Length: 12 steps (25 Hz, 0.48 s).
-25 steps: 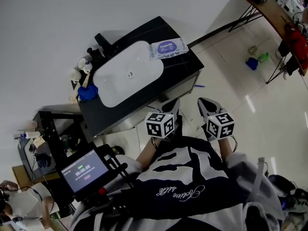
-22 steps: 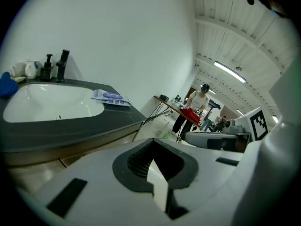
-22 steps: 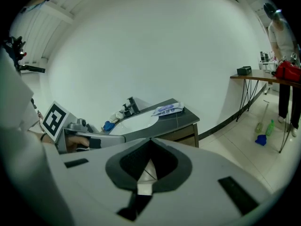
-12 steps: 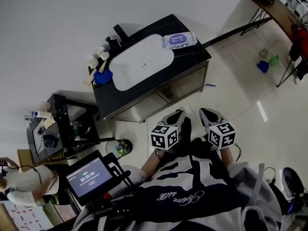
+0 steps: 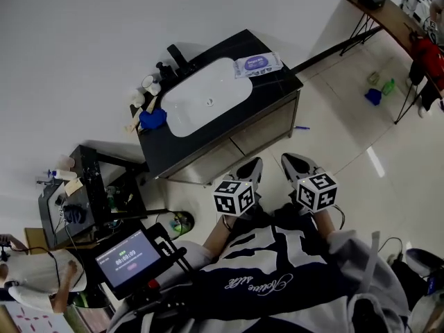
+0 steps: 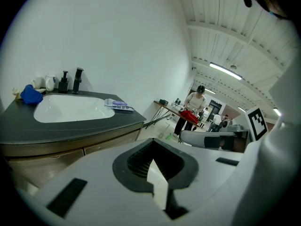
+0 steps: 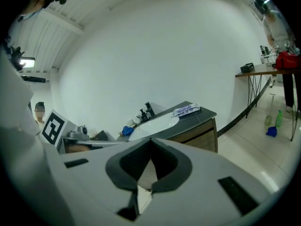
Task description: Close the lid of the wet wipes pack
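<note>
The wet wipes pack (image 5: 257,64) is white with a purple label and lies flat on the black counter (image 5: 270,92), at the right end beside the white basin (image 5: 201,103). It also shows in the left gripper view as the pack (image 6: 118,105) and in the right gripper view as the pack (image 7: 186,110). How its lid stands is too small to tell. My left gripper (image 5: 250,174) and right gripper (image 5: 297,166) hover side by side over the floor, well short of the vanity. Both are shut with nothing held. The left gripper (image 6: 153,166) and right gripper (image 7: 149,161) show their jaws together.
A black faucet (image 5: 177,54), small bottles (image 5: 144,87) and a blue cloth (image 5: 152,119) sit at the counter's left end. A rack with a screen (image 5: 128,259) stands at the lower left. A desk (image 5: 388,12) and floor items (image 5: 374,94) lie to the right. People (image 6: 195,102) stand farther off.
The head view has shifted, so the vanity now sits farther right and higher in frame. Both grippers stay shut and close to the body.
</note>
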Motion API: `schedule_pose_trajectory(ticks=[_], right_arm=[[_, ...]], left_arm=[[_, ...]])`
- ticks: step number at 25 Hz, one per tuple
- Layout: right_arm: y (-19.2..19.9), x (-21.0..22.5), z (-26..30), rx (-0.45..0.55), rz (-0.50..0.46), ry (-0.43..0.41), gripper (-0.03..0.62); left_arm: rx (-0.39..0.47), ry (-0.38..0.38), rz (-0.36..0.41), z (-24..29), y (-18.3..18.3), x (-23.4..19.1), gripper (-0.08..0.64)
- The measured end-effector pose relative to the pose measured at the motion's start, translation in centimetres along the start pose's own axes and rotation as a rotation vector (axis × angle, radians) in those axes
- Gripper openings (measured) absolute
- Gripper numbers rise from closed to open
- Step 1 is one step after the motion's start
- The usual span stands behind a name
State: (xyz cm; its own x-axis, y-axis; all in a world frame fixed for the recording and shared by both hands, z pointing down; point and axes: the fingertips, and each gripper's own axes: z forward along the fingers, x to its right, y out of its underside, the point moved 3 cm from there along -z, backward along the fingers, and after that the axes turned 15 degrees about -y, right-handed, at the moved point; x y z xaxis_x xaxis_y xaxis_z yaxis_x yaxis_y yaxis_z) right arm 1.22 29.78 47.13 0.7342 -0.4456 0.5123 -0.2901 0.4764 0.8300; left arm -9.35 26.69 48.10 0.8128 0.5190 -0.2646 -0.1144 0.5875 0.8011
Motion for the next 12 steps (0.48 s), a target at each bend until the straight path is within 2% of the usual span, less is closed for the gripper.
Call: schedule_pose_trajectory(ticks=[12], right_arm=[[0.1, -6.0, 4.4, -0.003, -0.023, -0.004, -0.002]], left_arm=[[0.029, 0.015, -0.013, -4.3, -0.8, -5.1, -0.002]])
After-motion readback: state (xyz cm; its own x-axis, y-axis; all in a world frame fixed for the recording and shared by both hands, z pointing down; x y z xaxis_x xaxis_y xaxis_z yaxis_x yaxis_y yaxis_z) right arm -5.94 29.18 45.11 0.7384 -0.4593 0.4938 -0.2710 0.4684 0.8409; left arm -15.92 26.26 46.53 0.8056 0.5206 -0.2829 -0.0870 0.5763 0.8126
